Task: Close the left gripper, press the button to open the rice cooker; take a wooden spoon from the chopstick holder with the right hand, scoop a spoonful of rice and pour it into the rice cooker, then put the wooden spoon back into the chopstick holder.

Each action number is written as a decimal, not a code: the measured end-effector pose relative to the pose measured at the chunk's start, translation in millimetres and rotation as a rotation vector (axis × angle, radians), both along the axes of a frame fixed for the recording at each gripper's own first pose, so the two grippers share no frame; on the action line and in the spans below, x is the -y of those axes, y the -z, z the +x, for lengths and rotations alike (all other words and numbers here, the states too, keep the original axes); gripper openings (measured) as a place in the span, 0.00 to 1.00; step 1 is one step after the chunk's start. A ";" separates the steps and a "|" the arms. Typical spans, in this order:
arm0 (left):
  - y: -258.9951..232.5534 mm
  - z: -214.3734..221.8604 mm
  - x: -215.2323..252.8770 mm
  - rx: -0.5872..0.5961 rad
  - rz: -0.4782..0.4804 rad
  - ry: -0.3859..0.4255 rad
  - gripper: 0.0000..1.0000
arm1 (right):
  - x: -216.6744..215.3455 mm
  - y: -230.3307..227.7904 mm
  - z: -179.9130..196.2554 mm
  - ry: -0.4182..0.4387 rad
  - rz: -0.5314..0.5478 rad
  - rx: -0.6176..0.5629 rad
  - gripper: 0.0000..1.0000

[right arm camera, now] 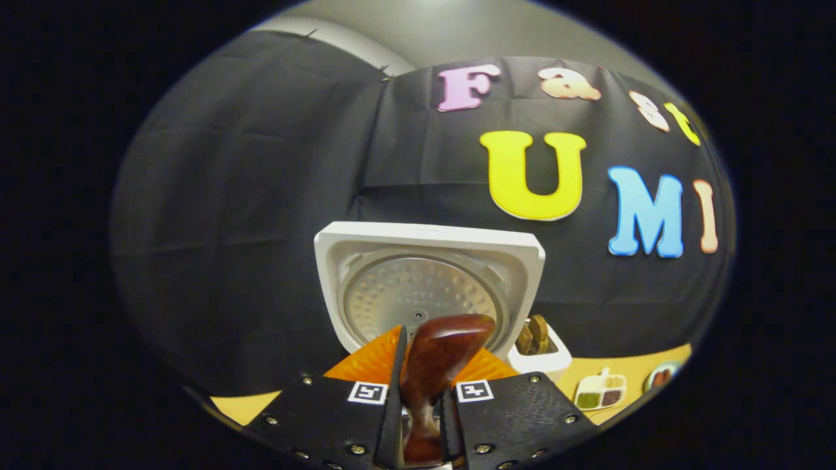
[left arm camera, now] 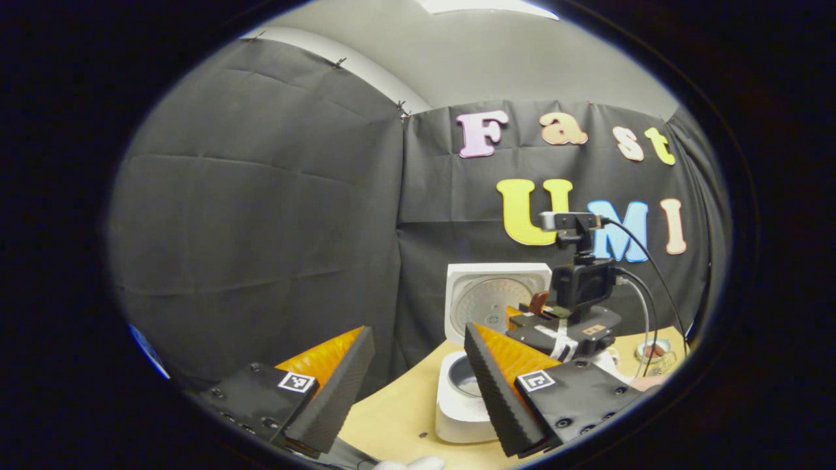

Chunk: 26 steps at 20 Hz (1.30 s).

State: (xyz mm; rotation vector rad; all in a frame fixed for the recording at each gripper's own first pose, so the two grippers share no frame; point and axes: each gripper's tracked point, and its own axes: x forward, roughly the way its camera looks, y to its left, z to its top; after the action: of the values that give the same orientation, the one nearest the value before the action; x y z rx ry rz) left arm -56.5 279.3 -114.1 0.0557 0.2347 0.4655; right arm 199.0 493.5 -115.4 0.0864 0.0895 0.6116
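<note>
The white rice cooker (left arm camera: 460,405) stands on the tan table with its lid (left arm camera: 496,297) raised and the inner pot showing. My left gripper (left arm camera: 418,375) hangs open a little before it, nothing between its fingers. Farther off, over the cooker, is my right gripper (left arm camera: 565,329) with the dark wooden spoon (left arm camera: 539,302). In the right gripper view my right gripper (right arm camera: 424,369) is shut on the spoon (right arm camera: 450,339), its bowl upward, in front of the open lid (right arm camera: 424,287). Whether the spoon carries rice is hidden. The white chopstick holder (right arm camera: 539,356) with wooden utensils stands right of the cooker.
A divided dish of grains (right arm camera: 601,391) and a small bowl (right arm camera: 659,377) sit on the table (right arm camera: 241,405) to the right of the holder. A small glass bowl (left arm camera: 653,352) shows at the table's right. A white-gloved hand (left arm camera: 411,463) is at the bottom edge.
</note>
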 end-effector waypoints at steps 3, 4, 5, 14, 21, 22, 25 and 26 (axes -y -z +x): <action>-3.7 6.1 9.2 0.006 0.007 0.017 0.94 | 19.4 -9.5 4.2 0.019 0.143 -0.082 0.24; -4.9 8.1 11.5 0.009 0.007 0.024 0.94 | 29.9 -10.1 9.0 0.038 0.201 -0.131 0.24; -6.3 9.3 15.9 0.011 0.009 0.033 0.94 | 42.2 -15.1 14.1 0.061 0.238 -0.146 0.24; -9.1 27.3 65.1 0.023 -0.019 0.126 0.94 | 189.5 -32.9 43.7 0.274 0.383 -0.146 0.24; -13.7 53.9 144.8 0.048 -0.031 0.249 0.94 | 366.9 -16.0 65.0 0.514 0.414 -0.121 0.24; -12.6 58.0 157.0 0.044 -0.036 0.263 0.94 | 393.6 -11.9 67.9 0.544 0.412 -0.122 0.24; -7.8 68.6 192.7 0.038 -0.062 0.296 0.94 | 467.6 7.9 70.0 0.625 0.402 -0.129 0.24; -6.2 72.0 204.4 0.035 -0.071 0.302 0.96 | 490.4 15.8 69.2 0.650 0.394 -0.133 0.24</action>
State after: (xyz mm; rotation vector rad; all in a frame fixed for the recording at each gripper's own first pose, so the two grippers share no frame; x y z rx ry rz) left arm 15.5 74.9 -107.9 0.0133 0.2041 0.1573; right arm 268.2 3.1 -131.1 0.5176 0.0630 -0.0351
